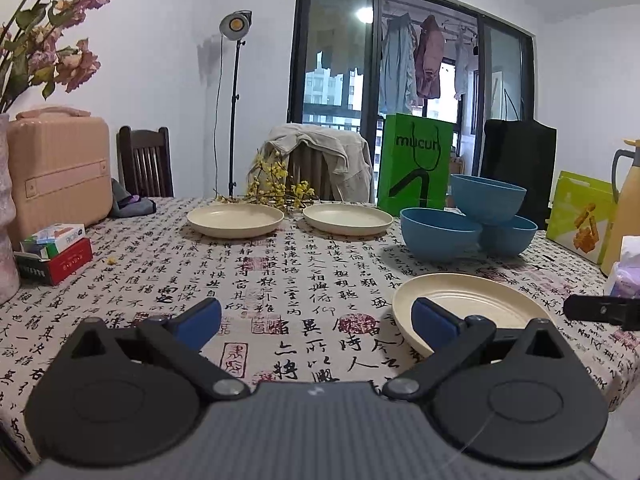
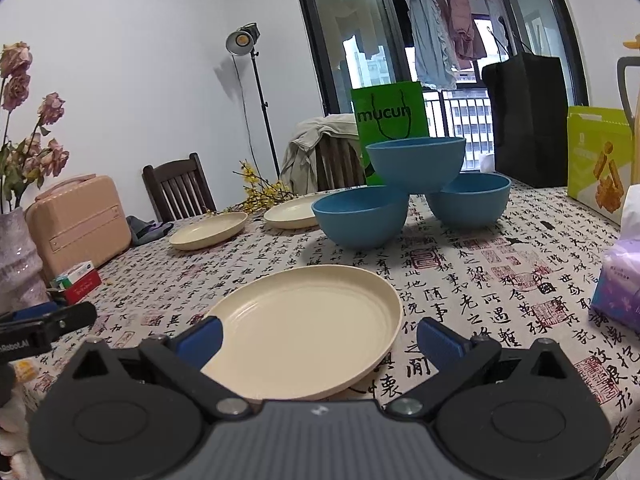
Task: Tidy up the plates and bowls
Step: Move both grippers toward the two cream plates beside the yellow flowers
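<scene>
Three cream plates lie on the calligraphy tablecloth: a near plate (image 2: 304, 328) (image 1: 480, 312) at the front, and two far plates (image 1: 235, 220) (image 1: 347, 218) by the yellow flowers. Three blue bowls form a pile: a top bowl (image 2: 416, 164) (image 1: 488, 198) rests on two lower bowls (image 2: 362, 218) (image 2: 468, 199). My right gripper (image 2: 318, 340) is open just above the near plate's front rim. My left gripper (image 1: 316, 322) is open over bare cloth, left of the near plate, its right finger in front of the plate's left rim.
A pink case (image 1: 60, 172), small boxes (image 1: 56, 252) and a vase of dried flowers (image 2: 20, 256) stand at the left. A green bag (image 1: 416, 164), black bag (image 2: 528, 120), snack box (image 2: 600, 156), yellow jug (image 1: 624, 208) and tissue pack (image 2: 620, 288) line the back and right.
</scene>
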Tool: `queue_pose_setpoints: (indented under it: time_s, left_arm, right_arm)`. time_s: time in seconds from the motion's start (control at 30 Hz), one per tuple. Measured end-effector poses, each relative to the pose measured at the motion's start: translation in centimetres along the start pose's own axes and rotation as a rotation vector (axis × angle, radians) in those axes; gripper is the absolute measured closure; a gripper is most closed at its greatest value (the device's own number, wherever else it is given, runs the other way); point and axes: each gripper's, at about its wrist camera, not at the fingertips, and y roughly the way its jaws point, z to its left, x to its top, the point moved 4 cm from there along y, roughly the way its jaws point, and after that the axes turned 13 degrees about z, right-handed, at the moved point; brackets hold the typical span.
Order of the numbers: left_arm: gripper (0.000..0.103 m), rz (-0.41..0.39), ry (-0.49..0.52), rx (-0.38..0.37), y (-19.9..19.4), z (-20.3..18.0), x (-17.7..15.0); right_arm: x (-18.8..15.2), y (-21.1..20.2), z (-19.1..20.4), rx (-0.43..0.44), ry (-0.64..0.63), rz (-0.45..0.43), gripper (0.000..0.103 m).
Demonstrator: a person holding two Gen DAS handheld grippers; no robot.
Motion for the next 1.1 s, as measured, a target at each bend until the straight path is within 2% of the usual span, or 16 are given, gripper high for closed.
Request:
queue_pose_setpoints:
  time_s: [0.37, 0.6, 0.87, 1.1]
  left_arm:
    - [0.000, -0.016, 0.010, 0.006, 0.0, -0.4, 2.5]
    - [0.000, 0.021, -0.053, 0.009, 1.5, -0.8, 5.3]
    - [0.000, 0.037, -0.067, 0.061, 4.0, -2.1, 9.3]
    - [0.000, 0.038, -0.125, 0.065, 5.4, -1.4, 11.8]
  right_arm:
    - [2.2, 0.8, -0.8, -0.002, -0.051, -0.012, 0.000]
    - [4.9, 2.0, -2.1, 0.043, -0.054, -0.011, 0.000]
    - [8.3, 3.6, -3.6, 0.077, -0.075, 0.010, 0.000]
    - [11.3, 5.1, -2.8, 0.093, -0.128, 0.045, 0.000]
